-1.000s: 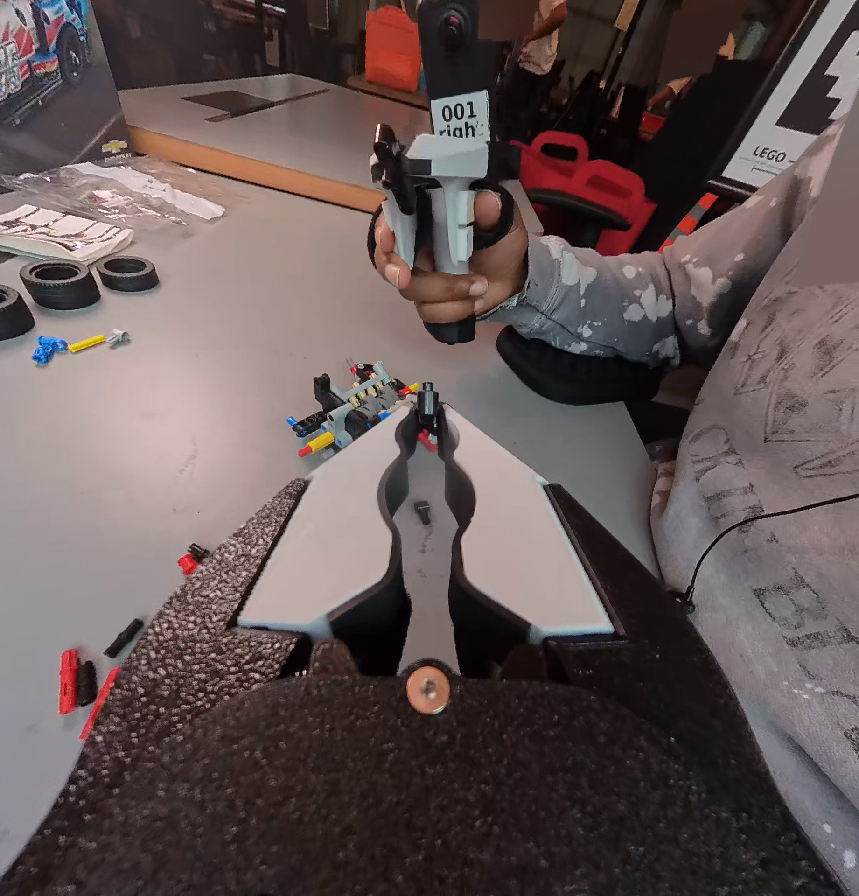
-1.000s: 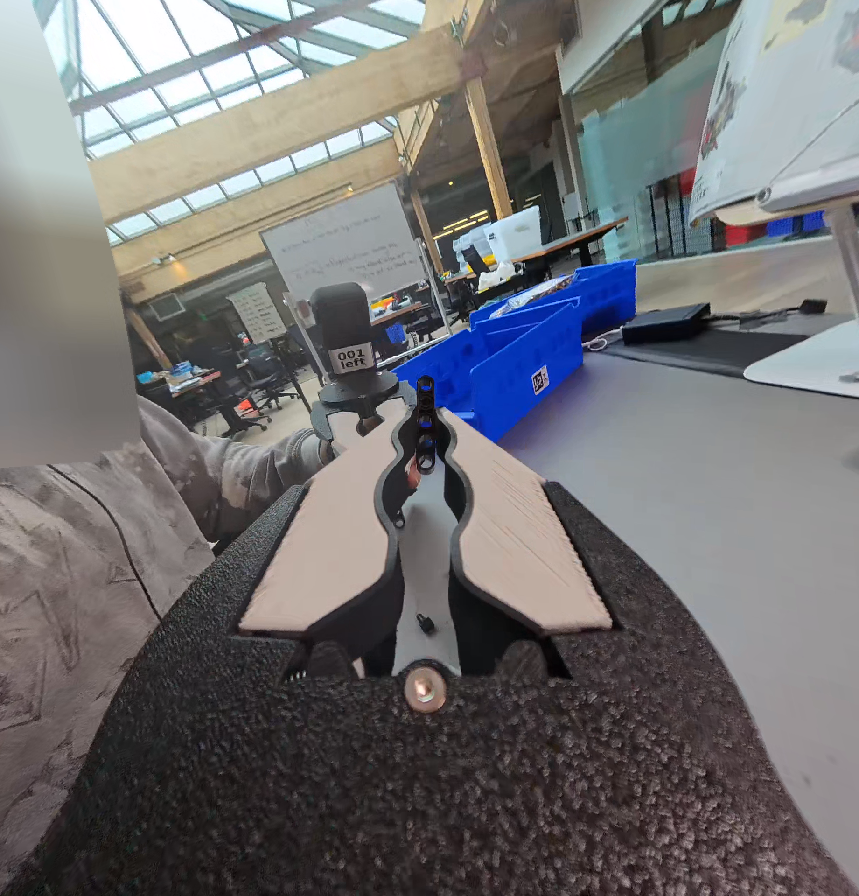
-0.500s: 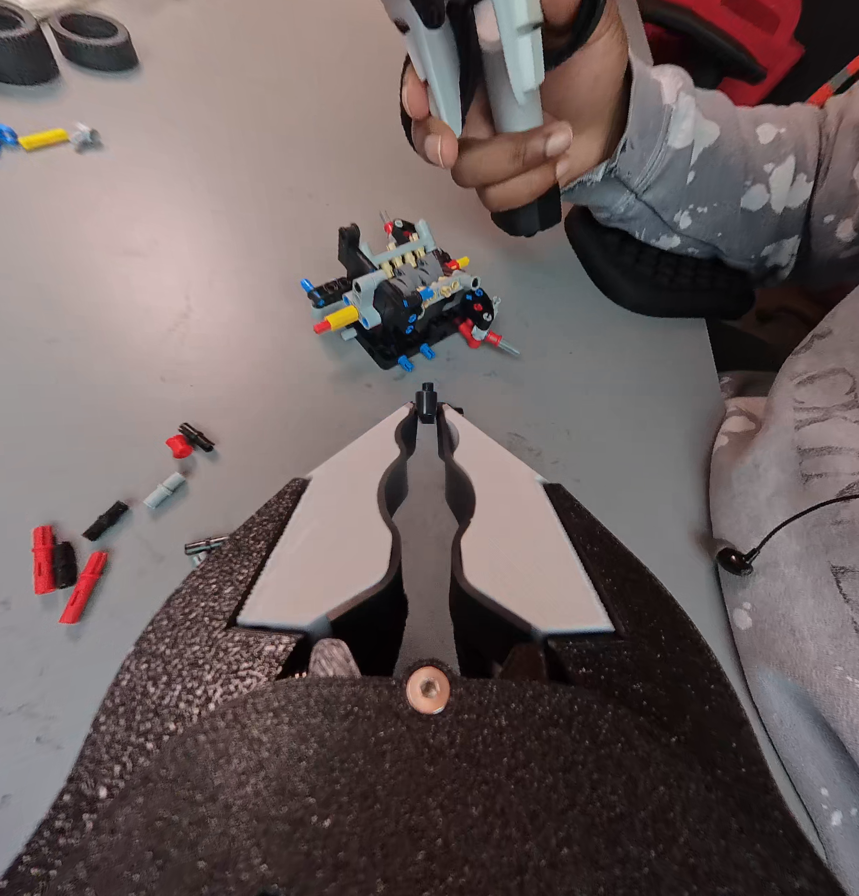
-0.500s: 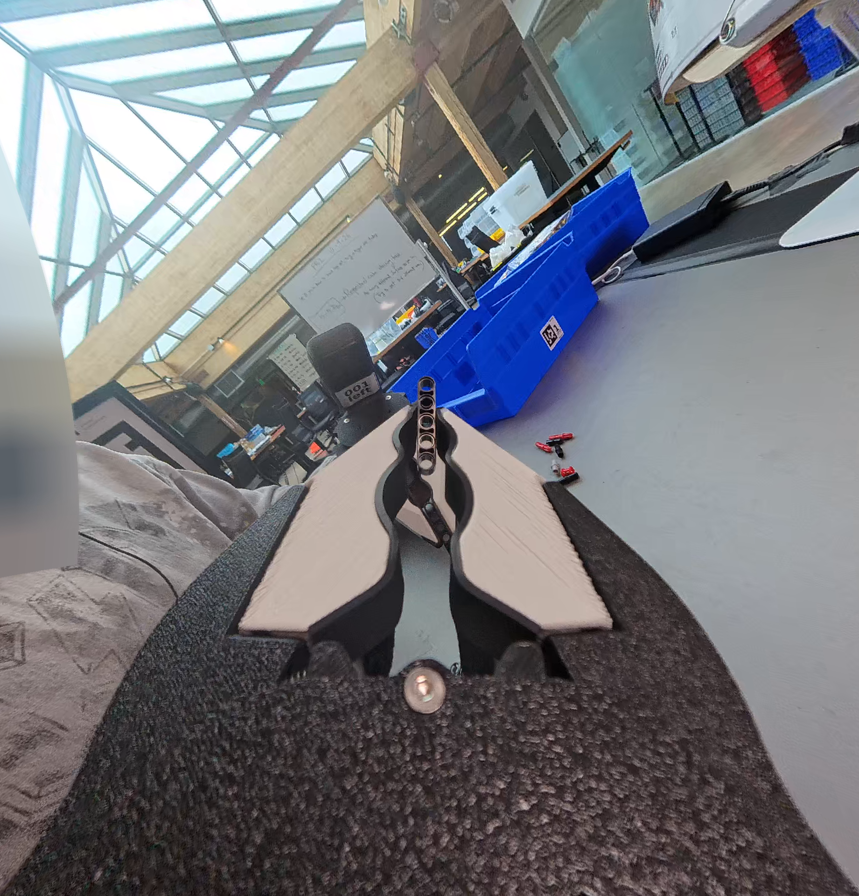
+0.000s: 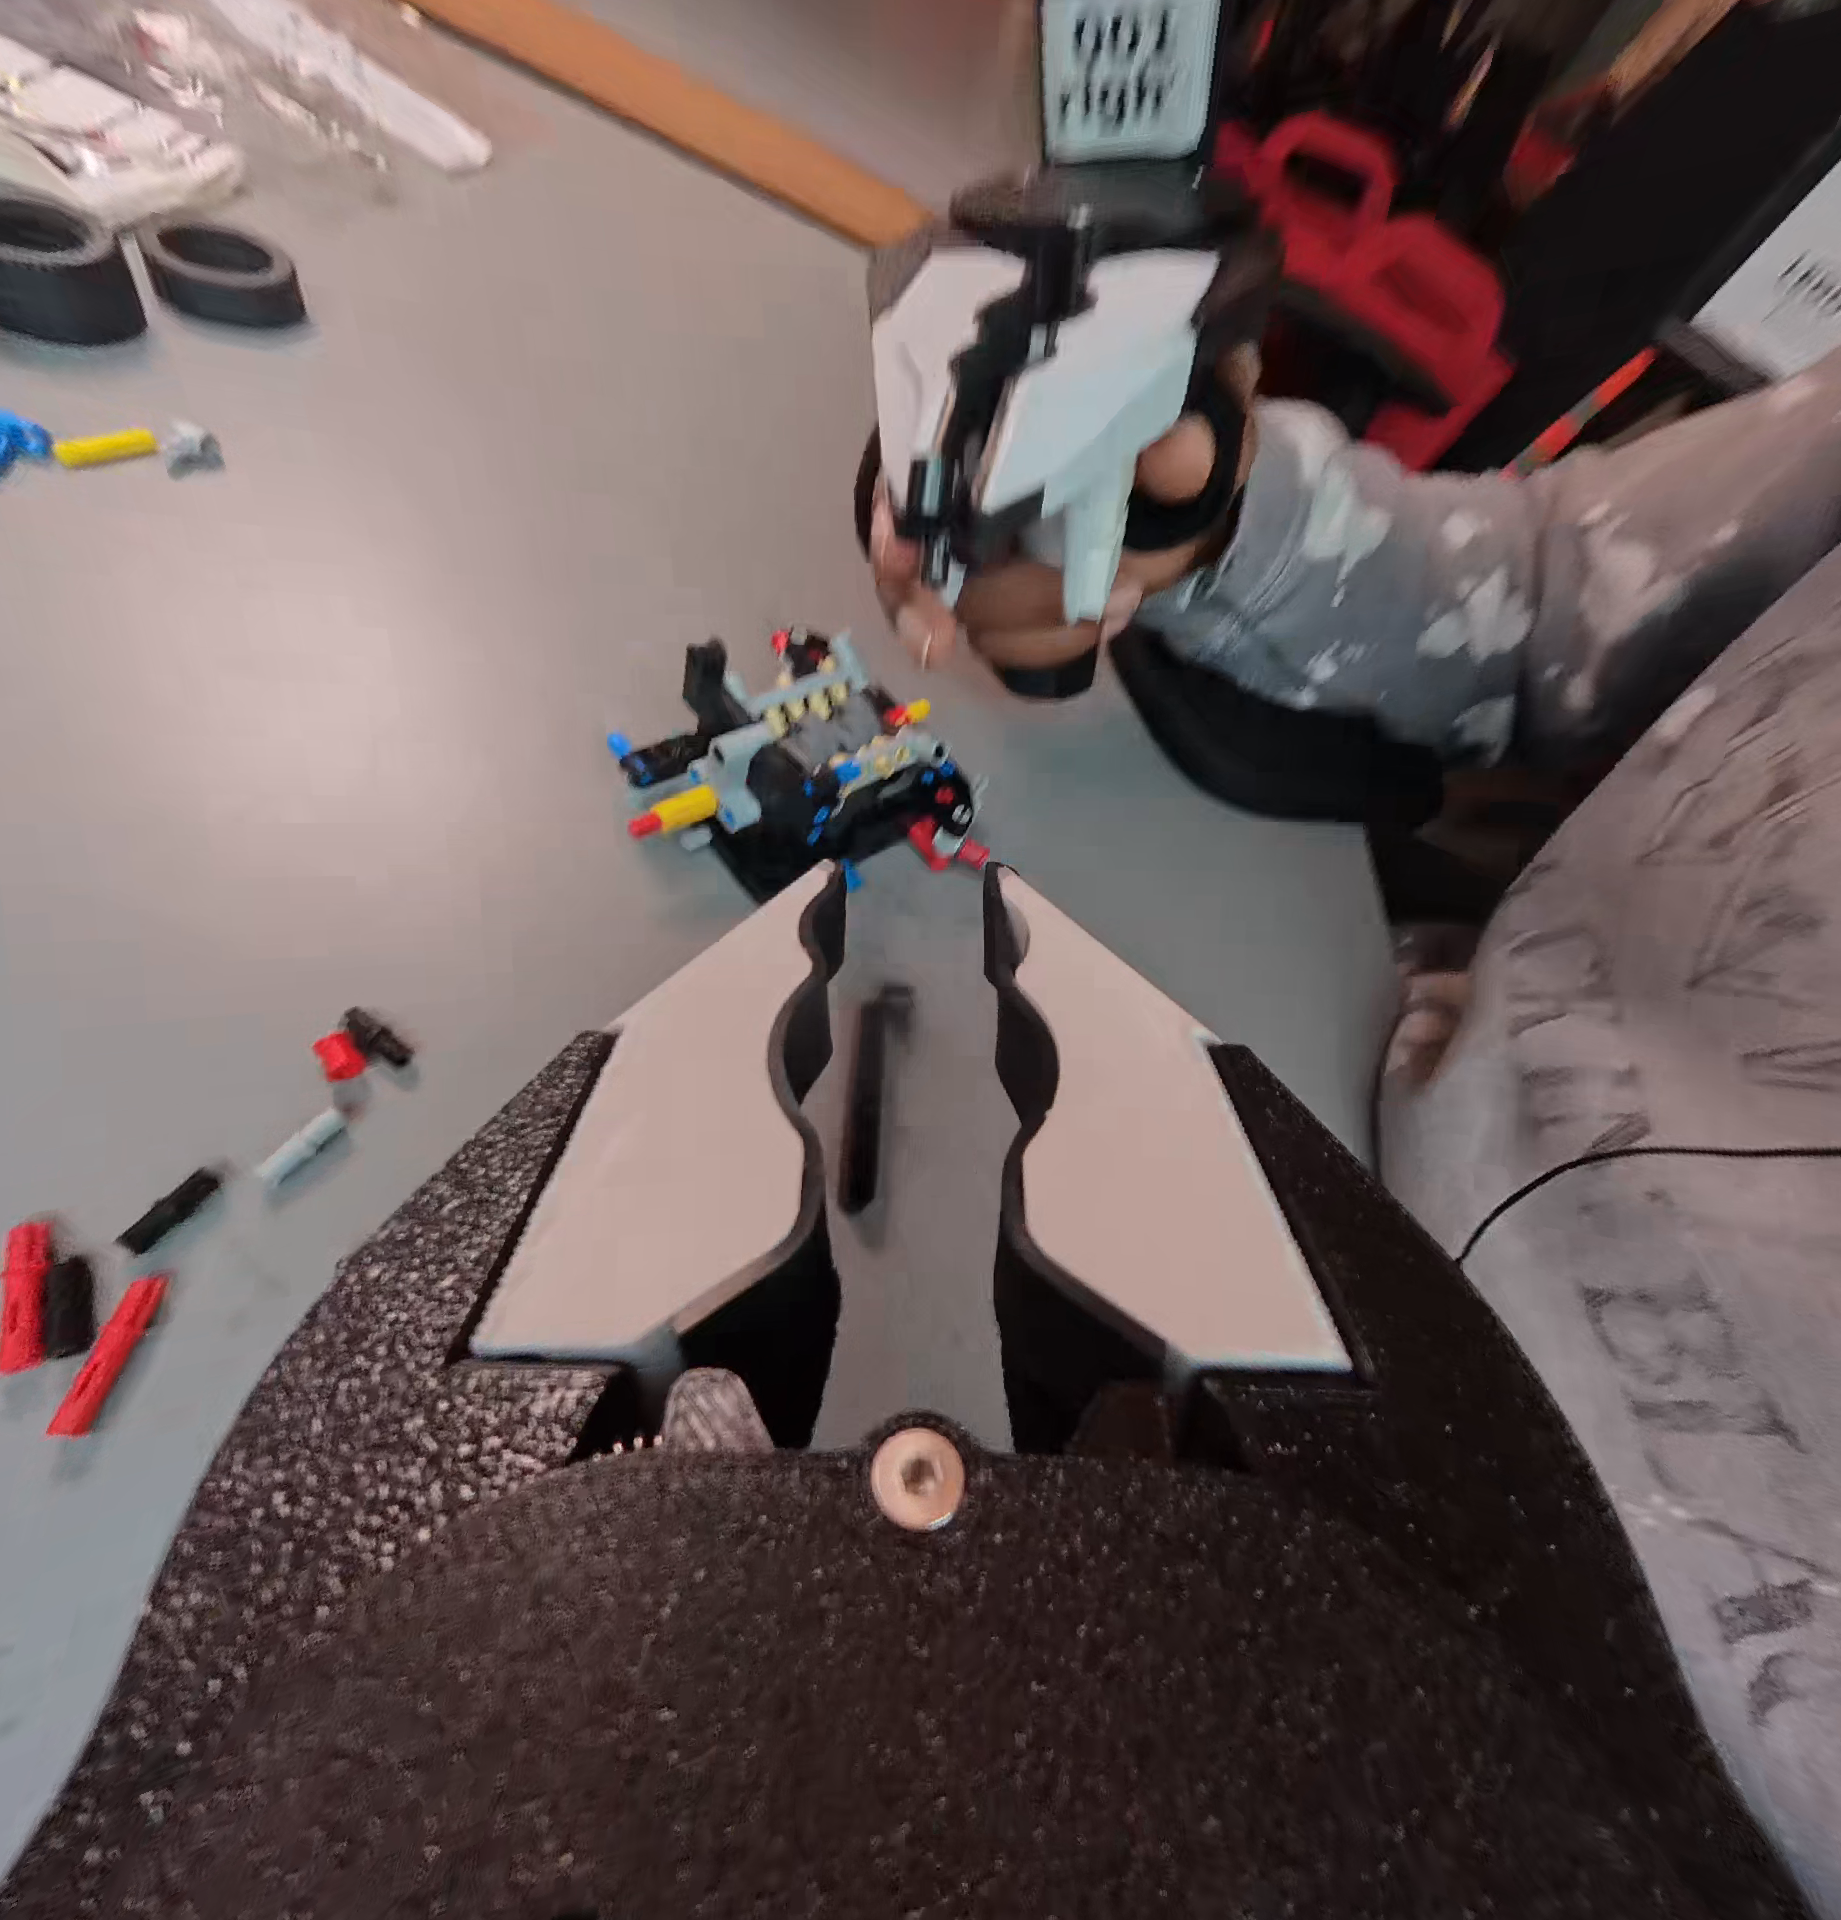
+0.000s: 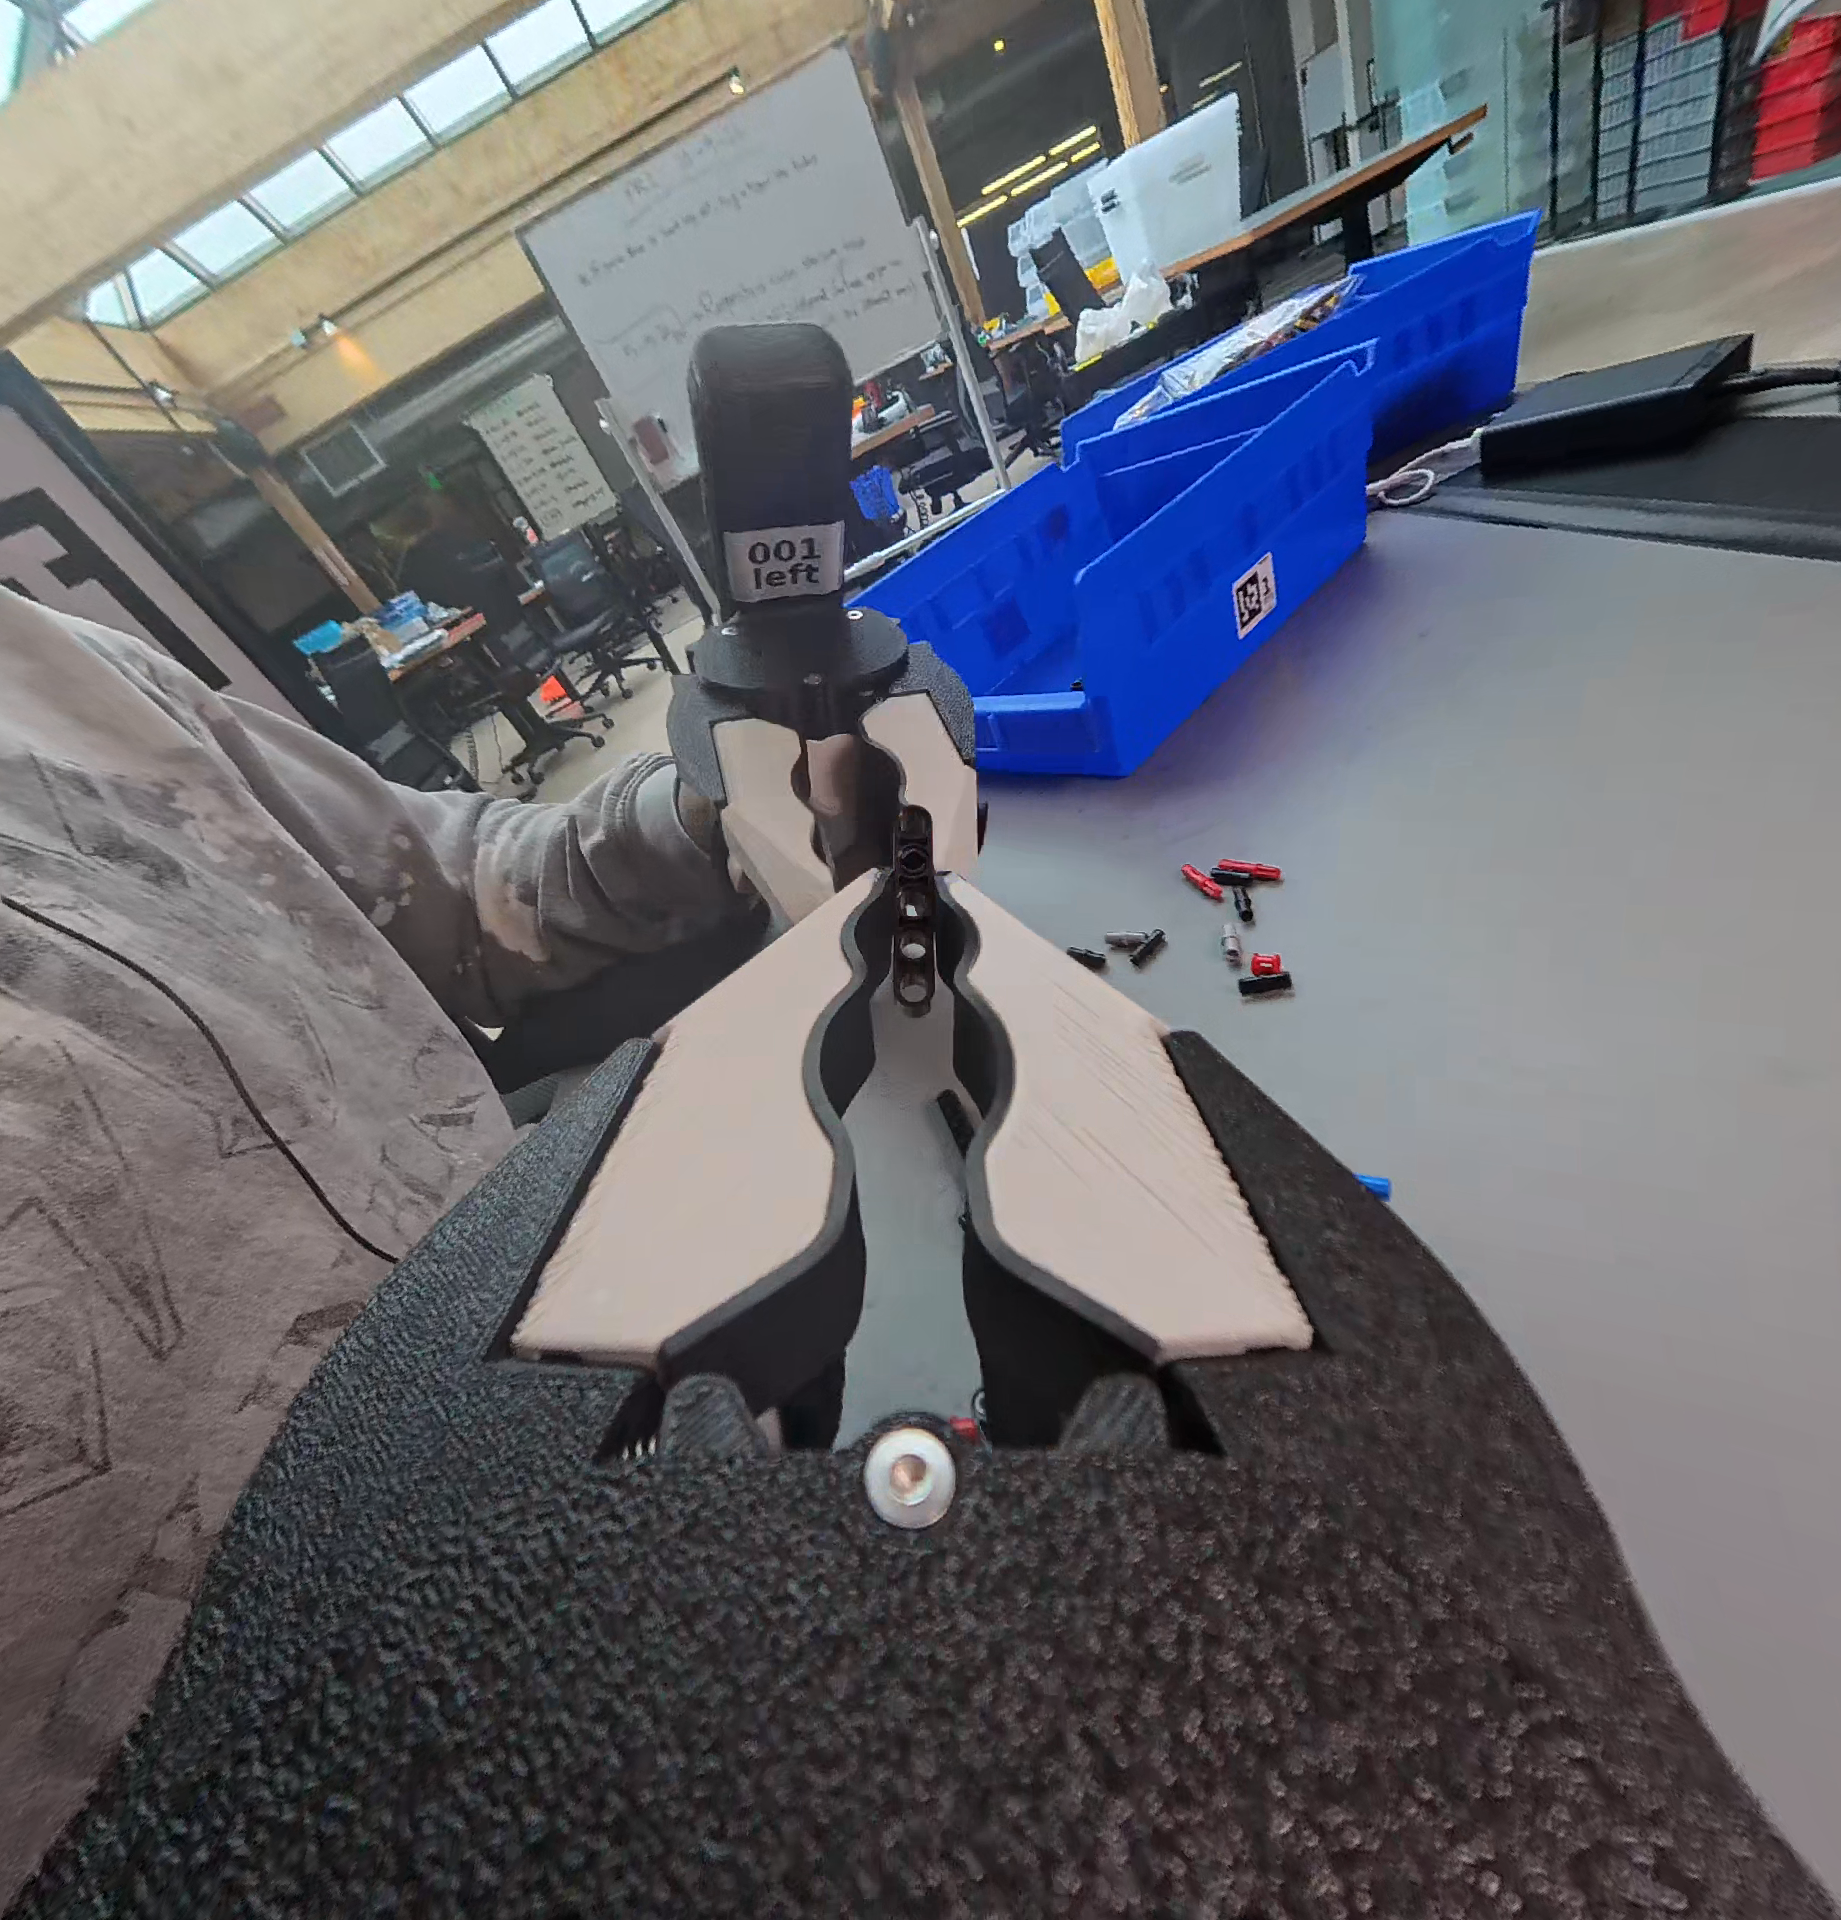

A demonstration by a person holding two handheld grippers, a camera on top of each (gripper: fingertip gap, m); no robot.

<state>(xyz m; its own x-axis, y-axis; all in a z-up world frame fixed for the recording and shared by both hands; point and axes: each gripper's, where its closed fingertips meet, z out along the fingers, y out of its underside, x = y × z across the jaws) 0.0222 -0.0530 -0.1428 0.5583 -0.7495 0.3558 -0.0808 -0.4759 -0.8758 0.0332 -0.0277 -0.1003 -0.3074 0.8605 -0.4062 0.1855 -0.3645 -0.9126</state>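
My blue bins (image 6: 1217, 613) hold bagged parts. My right tongs (image 6: 911, 883) pinch a black beam (image 6: 913, 920); my left tongs (image 5: 914, 883) gape over the grey surface (image 5: 459, 644), a black pin (image 5: 869, 1091) between them, the model (image 5: 802, 769) just ahead.

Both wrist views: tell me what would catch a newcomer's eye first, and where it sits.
The right gripper is shut on a black holed beam, raised in front of the open, empty left gripper. Just beyond the left gripper's tips, a small multicoloured brick assembly sits on the grey table, with red and black pins scattered to its left. Blue bins stand farther back in the right wrist view.
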